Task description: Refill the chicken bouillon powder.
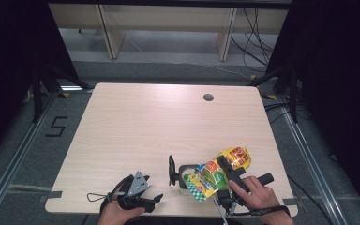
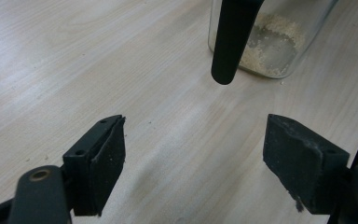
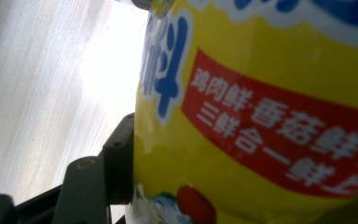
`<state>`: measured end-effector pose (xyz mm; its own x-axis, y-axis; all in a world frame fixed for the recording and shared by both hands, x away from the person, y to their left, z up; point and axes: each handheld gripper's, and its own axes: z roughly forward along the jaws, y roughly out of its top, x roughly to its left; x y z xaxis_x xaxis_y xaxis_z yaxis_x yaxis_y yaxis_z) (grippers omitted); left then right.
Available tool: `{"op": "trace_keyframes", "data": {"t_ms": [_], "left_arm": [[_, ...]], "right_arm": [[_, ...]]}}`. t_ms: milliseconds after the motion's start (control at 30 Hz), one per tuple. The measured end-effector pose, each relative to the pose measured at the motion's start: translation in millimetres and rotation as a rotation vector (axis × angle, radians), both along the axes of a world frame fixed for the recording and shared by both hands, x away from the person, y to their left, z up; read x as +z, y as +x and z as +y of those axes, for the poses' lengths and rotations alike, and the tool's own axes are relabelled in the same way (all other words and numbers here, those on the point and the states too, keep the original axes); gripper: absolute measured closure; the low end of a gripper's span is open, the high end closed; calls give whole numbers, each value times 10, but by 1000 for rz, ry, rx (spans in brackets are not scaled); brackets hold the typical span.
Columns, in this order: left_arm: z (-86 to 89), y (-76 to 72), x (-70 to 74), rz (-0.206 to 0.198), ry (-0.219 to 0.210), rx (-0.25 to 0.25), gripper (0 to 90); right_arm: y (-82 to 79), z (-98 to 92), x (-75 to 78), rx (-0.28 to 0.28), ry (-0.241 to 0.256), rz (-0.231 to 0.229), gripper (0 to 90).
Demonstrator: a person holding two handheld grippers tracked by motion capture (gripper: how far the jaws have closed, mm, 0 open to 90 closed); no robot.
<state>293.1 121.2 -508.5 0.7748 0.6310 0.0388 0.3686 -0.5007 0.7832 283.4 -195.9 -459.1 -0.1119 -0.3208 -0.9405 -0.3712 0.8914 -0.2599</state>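
From the high view I see my right hand-held gripper (image 1: 226, 169) clamped on a yellow seasoning pouch (image 1: 218, 172), holding it tilted over a glass jar (image 1: 186, 176) near the front edge of the table (image 1: 136, 126). The pouch covers most of the jar from above, so I can make out little more than its pale rim and the left wall. In the right gripper view the pouch (image 3: 270, 116) presses right up against the lens; one black jaw shows at the lower left against the packet, while the other is hidden behind it. Red and blue print runs off the frame, cut at the top and right.

My left hand-held gripper (image 1: 143, 199) rests low at the front left of the table, jaws wide apart with nothing between them. In the left gripper view the jar (image 2: 272, 39) stands ahead, cropped at the top, with a thin layer of pale granules on its bottom. A black rod-like handle (image 2: 230, 39) hangs in front of it; I cannot tell what it belongs to. In the high view a black looped part (image 1: 171, 170) stands just left of the jar.
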Motion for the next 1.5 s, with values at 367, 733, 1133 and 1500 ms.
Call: {"op": "trace_keyframes", "data": {"t_ms": [367,733,1133,1500], "left_arm": [[-8,-11,-5,9,-7,14,207],[-6,-11,-2,2,-4,13,207],[4,3,3,-6,6,-1,207],[-14,-5,-7,10,-26,21,207]], "right_arm": [[-8,4,9,-5,-15,5,395],[-11,-2,9,4,-11,-7,403],[-20,-15,20,-4,-24,-30,403],[-22,-15,11,-2,-35,-28,404]]}}
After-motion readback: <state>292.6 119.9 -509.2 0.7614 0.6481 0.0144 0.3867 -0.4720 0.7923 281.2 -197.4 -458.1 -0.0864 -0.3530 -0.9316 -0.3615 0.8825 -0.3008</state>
